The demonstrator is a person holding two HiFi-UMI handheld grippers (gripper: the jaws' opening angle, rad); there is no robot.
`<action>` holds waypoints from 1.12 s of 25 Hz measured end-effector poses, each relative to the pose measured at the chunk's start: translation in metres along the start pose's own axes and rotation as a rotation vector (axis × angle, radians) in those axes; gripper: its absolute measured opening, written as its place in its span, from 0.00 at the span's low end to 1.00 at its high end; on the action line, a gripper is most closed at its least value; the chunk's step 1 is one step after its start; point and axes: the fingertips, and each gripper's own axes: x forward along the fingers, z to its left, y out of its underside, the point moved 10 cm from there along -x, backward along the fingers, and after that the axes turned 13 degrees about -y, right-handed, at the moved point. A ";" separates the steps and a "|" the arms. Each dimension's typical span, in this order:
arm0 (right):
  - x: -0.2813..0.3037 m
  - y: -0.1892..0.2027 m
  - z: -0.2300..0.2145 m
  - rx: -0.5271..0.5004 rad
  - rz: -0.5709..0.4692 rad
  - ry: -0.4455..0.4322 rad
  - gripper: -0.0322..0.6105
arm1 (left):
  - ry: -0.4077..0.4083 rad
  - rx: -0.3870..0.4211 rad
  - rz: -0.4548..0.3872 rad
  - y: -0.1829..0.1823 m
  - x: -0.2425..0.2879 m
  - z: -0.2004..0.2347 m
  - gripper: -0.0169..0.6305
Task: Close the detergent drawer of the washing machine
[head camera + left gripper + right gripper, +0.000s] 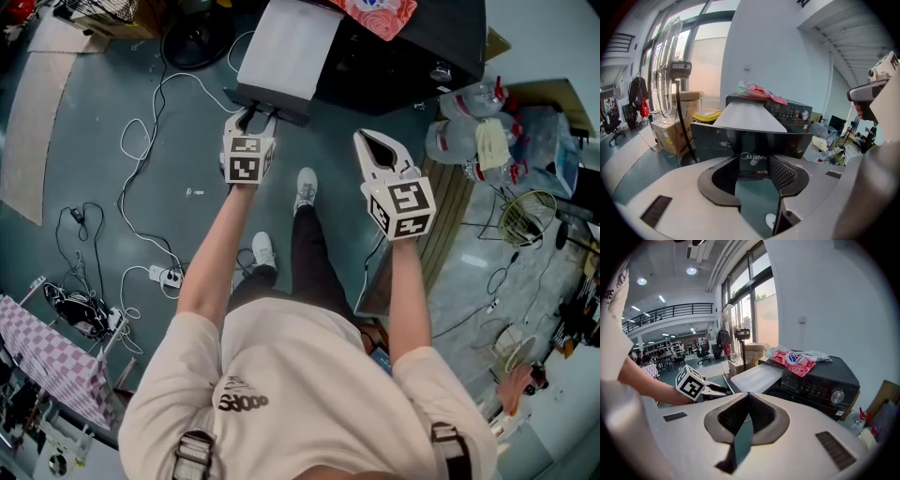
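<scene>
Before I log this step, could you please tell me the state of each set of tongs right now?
Left tongs: open, holding nothing, tips at the front of the detergent drawer.
Right tongs: closed, empty.

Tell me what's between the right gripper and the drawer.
Only bare floor, as the head view shows: the right gripper hangs clear of the drawer.

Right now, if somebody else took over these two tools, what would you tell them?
The left hand-held gripper is open, jaws apart right at the front panel of the drawer; contact unclear.
The right hand-held gripper is shut and empty, off to the drawer's side.
The drawer stands pulled out of the washing machine.
Done: nothing yet. Left: probably push the drawer fully in.
</scene>
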 end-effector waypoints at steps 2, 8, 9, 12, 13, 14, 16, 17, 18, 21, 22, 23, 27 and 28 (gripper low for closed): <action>-0.001 0.001 0.000 0.002 0.003 0.002 0.04 | 0.007 -0.003 0.001 -0.005 0.003 -0.002 0.33; -0.002 0.003 -0.004 0.007 0.011 -0.003 0.04 | -0.001 -0.017 -0.008 -0.007 0.010 -0.006 0.32; -0.002 0.004 -0.007 0.009 0.012 -0.004 0.04 | -0.005 -0.016 -0.010 -0.007 0.011 -0.007 0.33; -0.003 0.005 -0.014 0.016 0.013 0.001 0.04 | -0.007 -0.015 -0.023 -0.010 0.012 -0.009 0.33; -0.002 0.005 -0.016 0.019 0.013 0.002 0.04 | -0.008 -0.016 -0.023 -0.010 0.012 -0.010 0.33; -0.002 0.006 -0.017 0.022 0.012 0.003 0.04 | -0.009 -0.017 -0.022 -0.011 0.012 -0.010 0.33; -0.001 0.008 -0.019 0.022 0.013 0.002 0.04 | -0.014 -0.018 -0.030 -0.013 0.015 -0.010 0.32; 0.000 0.008 -0.020 0.022 0.013 0.001 0.04 | -0.014 -0.018 -0.036 -0.016 0.017 -0.010 0.32; 0.001 0.008 -0.021 0.022 0.013 0.002 0.04 | -0.013 -0.017 -0.037 -0.019 0.019 -0.010 0.32; 0.002 0.008 -0.024 0.027 0.018 0.005 0.04 | -0.004 -0.013 -0.014 -0.023 0.028 -0.009 0.32; 0.003 0.008 -0.025 0.029 0.019 0.006 0.04 | -0.003 -0.012 -0.007 -0.023 0.030 -0.009 0.32; 0.003 0.009 -0.026 0.030 0.019 0.007 0.04 | -0.002 -0.012 -0.004 -0.022 0.031 -0.009 0.32; 0.003 0.013 -0.032 0.037 0.020 0.015 0.04 | -0.002 -0.014 -0.015 -0.021 0.033 -0.010 0.33; 0.003 0.014 -0.033 0.039 0.021 0.015 0.04 | -0.003 -0.015 -0.015 -0.020 0.033 -0.010 0.32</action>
